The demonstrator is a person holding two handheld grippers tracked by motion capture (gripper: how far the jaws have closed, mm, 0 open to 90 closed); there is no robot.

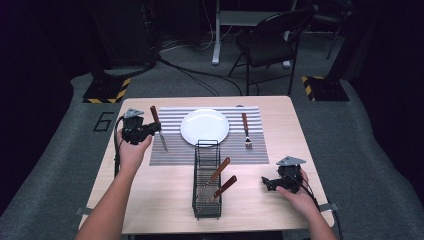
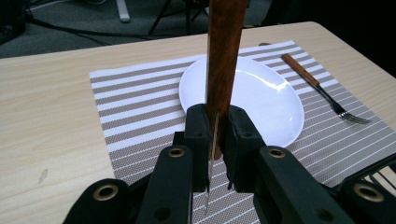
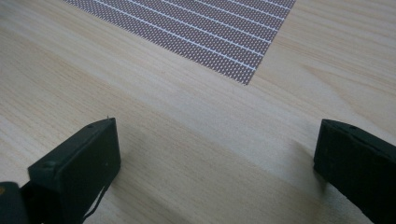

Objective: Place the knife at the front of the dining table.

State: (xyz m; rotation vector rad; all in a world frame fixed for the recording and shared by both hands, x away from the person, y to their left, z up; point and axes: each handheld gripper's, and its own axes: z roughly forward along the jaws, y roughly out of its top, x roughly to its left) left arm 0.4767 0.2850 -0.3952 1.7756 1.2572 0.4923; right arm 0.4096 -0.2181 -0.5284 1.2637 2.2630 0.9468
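Observation:
My left gripper (image 1: 156,128) is shut on a wooden-handled knife (image 1: 158,127) above the left part of the striped placemat (image 1: 170,155). In the left gripper view the knife (image 2: 223,56) stands between the jaws, handle up and thin blade pointing down, left of the white plate (image 2: 252,93). A fork (image 1: 246,131) lies on the placemat right of the plate (image 1: 204,126). My right gripper (image 1: 265,183) rests open on bare wood at the table's right front, nothing between its jaws; its own view looks at tabletop and the placemat corner (image 3: 224,32).
A black wire basket (image 1: 206,200) stands at the table's front middle with two wooden-handled utensils (image 1: 218,180) in it. Beyond the table (image 1: 150,195) are a folding chair (image 1: 267,45), floor cables and yellow-black striped stand bases (image 1: 106,92).

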